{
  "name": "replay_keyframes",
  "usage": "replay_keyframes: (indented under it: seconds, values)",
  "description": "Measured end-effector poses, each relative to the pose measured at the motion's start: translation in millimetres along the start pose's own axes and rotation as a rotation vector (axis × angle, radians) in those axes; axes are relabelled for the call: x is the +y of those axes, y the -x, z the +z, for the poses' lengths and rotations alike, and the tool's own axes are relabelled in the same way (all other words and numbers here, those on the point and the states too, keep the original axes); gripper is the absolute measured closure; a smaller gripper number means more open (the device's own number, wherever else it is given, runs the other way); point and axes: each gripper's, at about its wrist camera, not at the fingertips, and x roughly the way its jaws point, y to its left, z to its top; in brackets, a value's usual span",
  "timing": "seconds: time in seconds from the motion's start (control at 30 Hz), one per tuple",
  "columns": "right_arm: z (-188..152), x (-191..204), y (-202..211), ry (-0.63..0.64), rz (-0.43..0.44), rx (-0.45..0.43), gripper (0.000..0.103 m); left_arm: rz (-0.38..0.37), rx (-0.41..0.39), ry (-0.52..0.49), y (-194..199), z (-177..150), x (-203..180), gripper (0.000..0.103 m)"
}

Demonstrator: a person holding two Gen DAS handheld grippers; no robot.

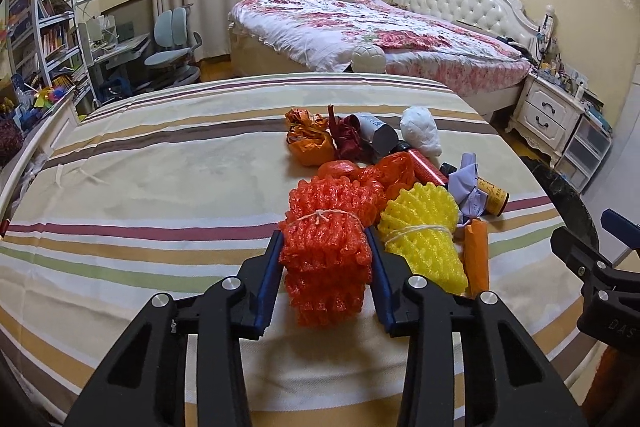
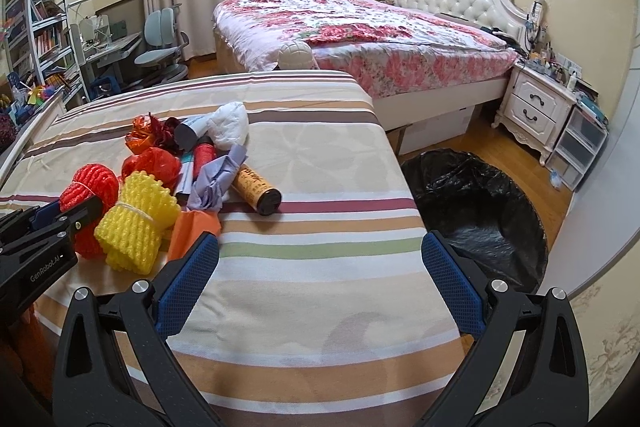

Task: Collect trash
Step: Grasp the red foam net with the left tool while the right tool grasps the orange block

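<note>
A pile of trash lies on the striped sheet (image 2: 328, 163). In it are a red-orange foam net (image 1: 324, 267), a yellow foam net (image 1: 420, 239), a purple paper wad (image 2: 220, 175), a brown tube (image 2: 256, 189), a white wad (image 2: 230, 125) and orange wrappers (image 1: 308, 139). My left gripper (image 1: 323, 239) has both blue pads pressed against the sides of the red-orange foam net, which rests on the sheet. To the right of the pile, my right gripper (image 2: 320, 243) stands open over bare sheet, nothing between its fingers. A bin lined with a black bag (image 2: 480, 203) sits on the floor past the sheet's right edge.
Beyond the striped surface stands a bed with a floral cover (image 2: 360, 39) and a white nightstand (image 2: 532, 111) with plastic drawers beside it. A desk, a blue chair (image 2: 160, 43) and a bookshelf (image 2: 36, 19) fill the far left. The wooden floor shows around the bin.
</note>
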Motion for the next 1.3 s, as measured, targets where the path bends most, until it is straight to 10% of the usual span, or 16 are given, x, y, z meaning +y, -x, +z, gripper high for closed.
replay_keyframes:
  seconds: [0.7,0.93,1.3]
  values:
    - [-6.7,60.5,-35.1,0.078,0.157,0.136,0.048,0.102,-0.030,0.050,8.1,-11.6,43.5,0.063]
    - [-12.3,57.6,-37.0,0.064,0.182,0.147,0.080,0.096,-0.032,0.067,9.2,-13.9,45.1,0.063]
    - [-14.1,37.6,-19.2,0.048,0.174,0.104,0.081,0.066,-0.067,0.060,28.1,-8.2,29.0,0.064]
